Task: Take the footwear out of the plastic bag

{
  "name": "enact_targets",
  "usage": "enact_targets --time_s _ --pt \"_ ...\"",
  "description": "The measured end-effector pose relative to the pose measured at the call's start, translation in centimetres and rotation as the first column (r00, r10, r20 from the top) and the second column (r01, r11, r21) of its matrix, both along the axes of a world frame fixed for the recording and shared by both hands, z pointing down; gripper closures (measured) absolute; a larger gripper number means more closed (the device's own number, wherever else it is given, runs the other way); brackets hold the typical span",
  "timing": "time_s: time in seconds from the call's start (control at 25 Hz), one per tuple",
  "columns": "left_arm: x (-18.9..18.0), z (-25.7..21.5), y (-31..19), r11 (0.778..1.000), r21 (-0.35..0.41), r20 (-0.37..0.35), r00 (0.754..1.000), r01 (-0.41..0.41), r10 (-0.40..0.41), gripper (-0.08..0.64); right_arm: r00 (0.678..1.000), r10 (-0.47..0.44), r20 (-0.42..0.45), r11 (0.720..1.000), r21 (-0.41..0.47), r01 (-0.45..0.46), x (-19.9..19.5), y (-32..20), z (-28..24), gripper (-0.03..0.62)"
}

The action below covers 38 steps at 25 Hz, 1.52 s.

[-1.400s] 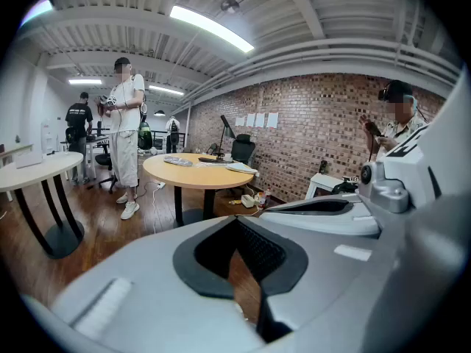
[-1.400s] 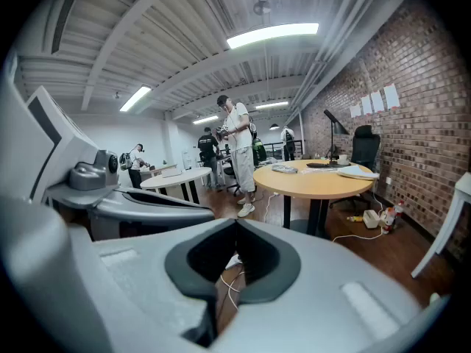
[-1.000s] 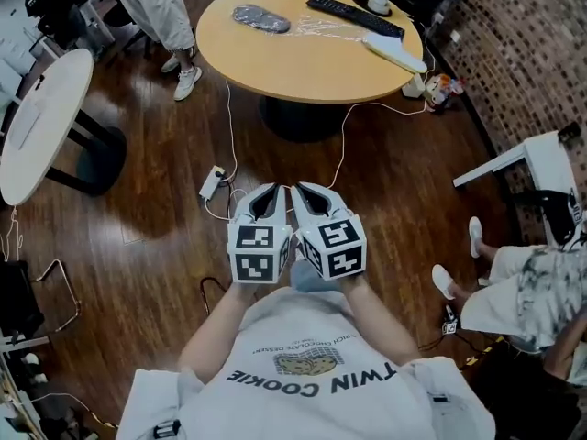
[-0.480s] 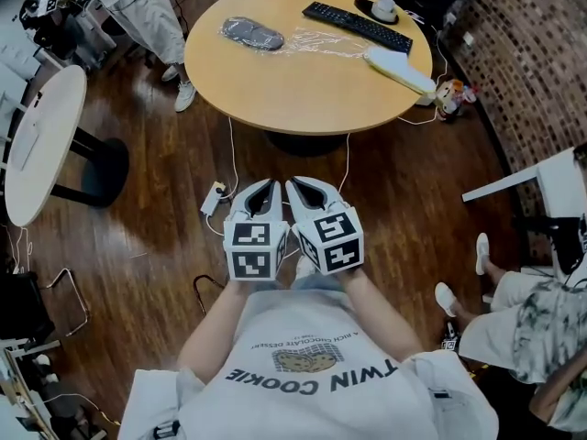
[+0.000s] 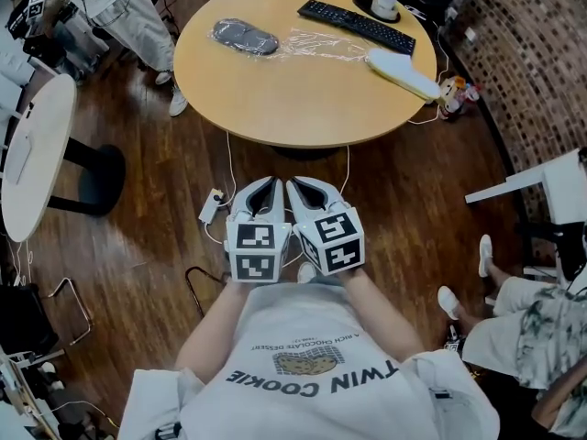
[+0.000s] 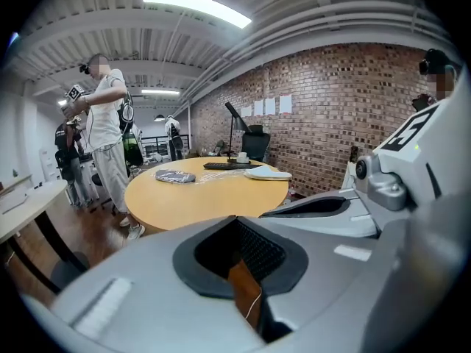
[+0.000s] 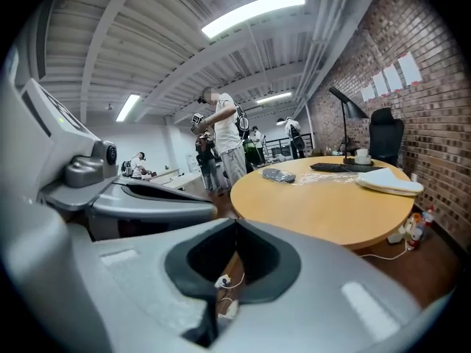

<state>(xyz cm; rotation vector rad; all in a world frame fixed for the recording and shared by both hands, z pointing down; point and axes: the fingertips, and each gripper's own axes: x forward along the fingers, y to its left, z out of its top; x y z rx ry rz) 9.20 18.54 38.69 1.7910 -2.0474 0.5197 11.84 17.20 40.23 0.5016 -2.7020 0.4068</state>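
Note:
A round wooden table (image 5: 293,99) stands ahead of me. On its far left lies a grey slipper (image 5: 244,37) wrapped in clear plastic, with an empty crumpled clear bag (image 5: 321,42) beside it. A pale slipper (image 5: 404,73) lies bare at the table's right edge. My left gripper (image 5: 266,189) and right gripper (image 5: 307,187) are held side by side close to my chest, short of the table, both shut with nothing in them. The left gripper view shows the grey slipper (image 6: 175,176) far beyond the closed jaws; the right gripper view shows it too (image 7: 278,174).
A black keyboard (image 5: 355,24) and a cup (image 5: 383,5) sit at the table's far side. A power strip (image 5: 212,205) and white cables lie on the wooden floor under the table's near edge. A person (image 5: 128,12) stands at far left; another sits at right (image 5: 532,310). A white table (image 5: 32,154) is at left.
The round table has drawn nearer and shifted lower left in the head view as I walk toward it. Both grippers stay shut, side by side at my chest.

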Motion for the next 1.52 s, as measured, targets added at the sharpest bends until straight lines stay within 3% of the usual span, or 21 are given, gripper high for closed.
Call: enact_targets --time_s 0.32,0.72,1.0,1.2,1.52 --pt "-7.1 1.3 -5.8 1.000 -0.005 -0.035 0.999 -0.019 0.018 0.555 0.999 0.024 -0.036 1.000 0.004 -0.023 -6.9 -5.7 0.8 0.592" --pt "-20.3 1.3 -12.5 0.997 -0.027 -0.109 0.992 -0.067 0.064 0.555 0.992 0.084 -0.094 0.996 -0.003 -0.085 -19.2 -12.5 0.4 0.592" --pt "-28.7 2.2 -16.4 0.993 -0.033 -0.148 0.983 -0.115 0.109 0.555 0.976 0.166 -0.137 0.986 0.006 -0.167 -25.6 -17.0 0.5 0.592" --pt "-32.3 3.1 -19.3 0.988 -0.040 -0.154 0.977 -0.152 0.145 0.555 0.962 0.230 -0.148 0.973 0.006 -0.232 -27.6 -20.0 0.9 0.592" --pt "-33.9 3.6 -24.4 0.981 -0.051 -0.140 0.974 -0.188 0.180 0.555 0.950 0.277 -0.144 0.959 -0.016 -0.282 -27.7 -24.7 1.7 0.592"
